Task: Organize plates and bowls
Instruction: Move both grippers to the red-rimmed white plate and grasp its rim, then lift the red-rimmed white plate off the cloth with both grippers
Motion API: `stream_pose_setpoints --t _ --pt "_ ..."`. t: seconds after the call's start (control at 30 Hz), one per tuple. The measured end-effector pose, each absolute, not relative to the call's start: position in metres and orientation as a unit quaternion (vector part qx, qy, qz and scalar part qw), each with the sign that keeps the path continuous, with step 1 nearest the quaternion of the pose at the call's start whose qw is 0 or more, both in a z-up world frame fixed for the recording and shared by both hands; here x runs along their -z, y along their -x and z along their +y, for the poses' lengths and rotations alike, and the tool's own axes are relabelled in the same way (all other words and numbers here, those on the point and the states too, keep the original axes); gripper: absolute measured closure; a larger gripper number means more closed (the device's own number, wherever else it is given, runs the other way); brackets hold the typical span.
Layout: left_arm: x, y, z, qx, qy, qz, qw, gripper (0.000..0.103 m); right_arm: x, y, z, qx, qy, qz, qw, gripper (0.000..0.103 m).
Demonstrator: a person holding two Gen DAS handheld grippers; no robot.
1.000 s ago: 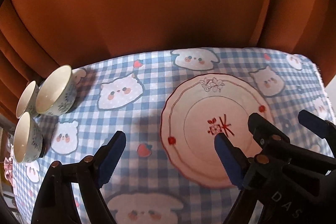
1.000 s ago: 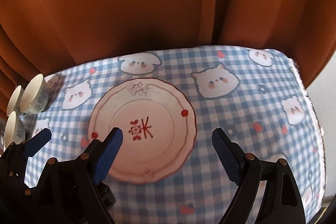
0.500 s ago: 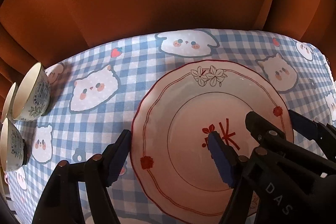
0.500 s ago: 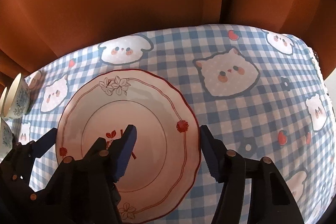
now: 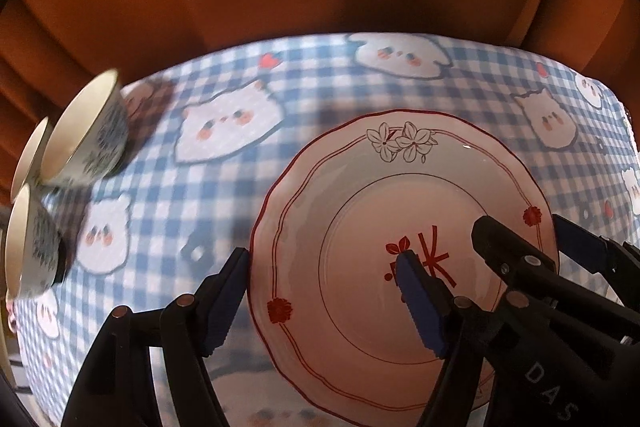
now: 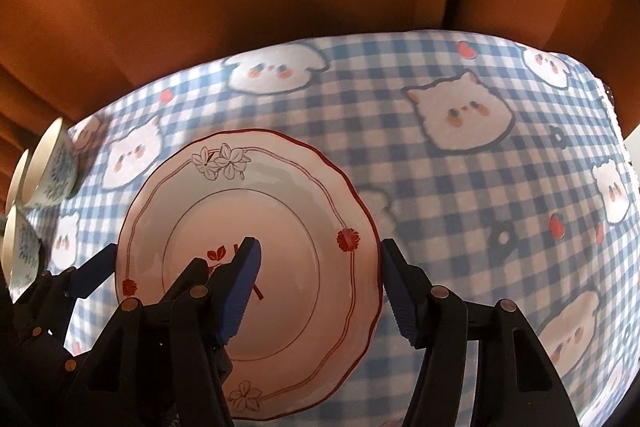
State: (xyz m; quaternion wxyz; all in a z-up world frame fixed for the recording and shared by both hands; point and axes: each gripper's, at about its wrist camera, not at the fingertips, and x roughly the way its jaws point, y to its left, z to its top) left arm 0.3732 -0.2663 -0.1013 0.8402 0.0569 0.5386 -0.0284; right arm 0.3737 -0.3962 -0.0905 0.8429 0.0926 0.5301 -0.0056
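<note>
At the left edge of the table sit three small bowls with blue leaf patterns. They huddle close together, and the two at the back are partly cut off at the picture's side. In the right wrist view the bowls look smaller and only slivers of two show.

Next comes the blue checked tablecloth with white animal faces and little strawberries on it.

Then the left gripper. Its fingers are spread wide. One blue finger is just outside the plate's left rim, and the other hangs over the middle of the plate. You cannot tell if either one touches.

The plate is pink-white with a wavy red rim, flower drawings and a red mark in the middle. It lies flat near the middle of the table. The near rim is hidden behind black gripper parts in the left wrist view. The right wrist view shows the plate with a flower at the near rim too.

The right gripper is spread wide as well. One finger is over the plate's middle, and the other is just outside the right rim.

Behind the table hangs an orange curtain.
</note>
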Motion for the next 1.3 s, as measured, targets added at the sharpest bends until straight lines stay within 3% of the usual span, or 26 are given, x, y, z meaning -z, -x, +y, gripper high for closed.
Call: stream_pose_setpoints --t 0.23,0.33,0.53,0.93,1.3 --pt "0.104 -0.358 -0.235 0.022 -0.033 0.527 0.849 0.028 0.091 -0.364 -0.369 -0.017 -0.093 0.536 0.839 0.039" --pt "0.107 -0.357 -0.23 0.021 -0.022 0.528 0.849 0.035 0.092 -0.366 -0.369 -0.021 -0.098 0.534 0.84 0.039" --pt "0.114 -0.357 -0.226 0.025 -0.019 0.531 0.847 0.038 0.102 -0.37 -0.372 -0.021 -0.08 0.535 0.841 0.056" --pt "0.112 -0.359 -0.232 0.019 -0.031 0.534 0.845 0.037 0.107 -0.374 -0.36 0.005 -0.048 0.533 0.844 0.056" --pt "0.071 -0.349 -0.233 0.01 -0.033 0.506 0.862 0.037 0.075 -0.36 -0.366 -0.001 -0.05 0.507 0.861 0.056"
